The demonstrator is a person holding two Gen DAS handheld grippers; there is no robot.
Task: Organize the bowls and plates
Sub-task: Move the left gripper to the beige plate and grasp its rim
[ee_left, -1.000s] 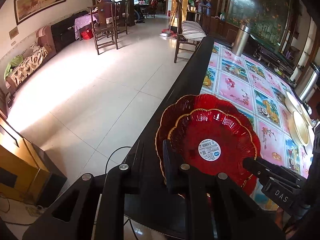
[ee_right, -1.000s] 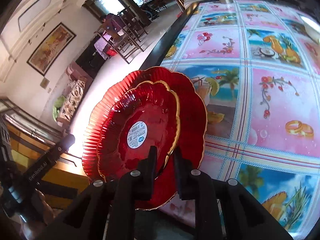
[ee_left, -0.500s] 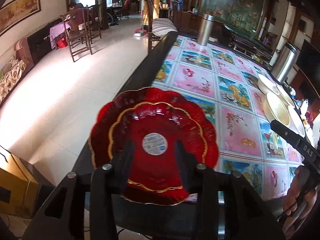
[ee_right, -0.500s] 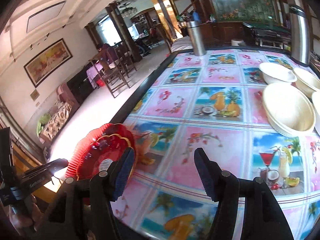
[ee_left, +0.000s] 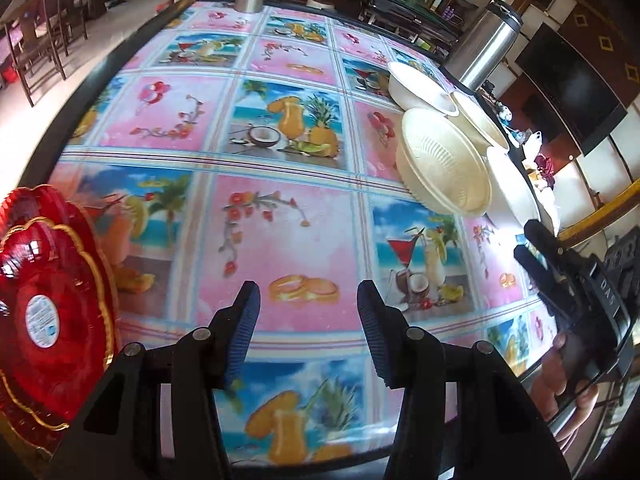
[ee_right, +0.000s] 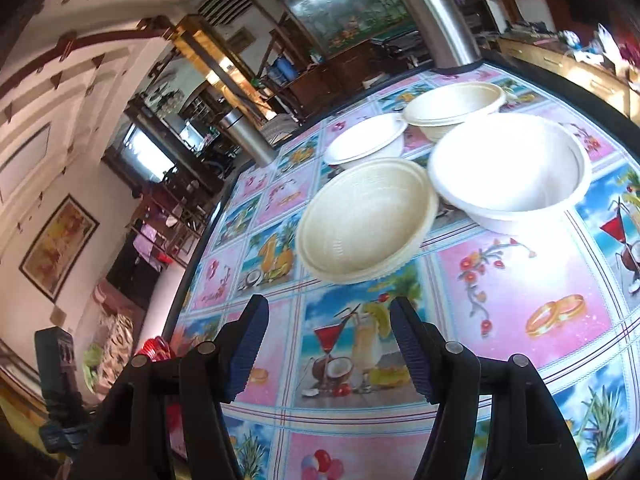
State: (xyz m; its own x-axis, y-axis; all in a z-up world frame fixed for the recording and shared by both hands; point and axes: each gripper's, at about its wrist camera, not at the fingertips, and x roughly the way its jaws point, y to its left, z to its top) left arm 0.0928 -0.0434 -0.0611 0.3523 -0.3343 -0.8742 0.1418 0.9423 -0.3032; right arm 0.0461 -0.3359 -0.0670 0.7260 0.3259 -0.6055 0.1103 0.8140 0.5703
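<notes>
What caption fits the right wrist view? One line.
Open right gripper faces four cream bowls clustered on the fruit-print tablecloth.

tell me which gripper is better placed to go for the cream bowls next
Right, probably. The right gripper is open and faces the ribbed cream bowl just ahead of its fingers. The left gripper is also open, but the bowls lie off to its right, farther away.
</notes>
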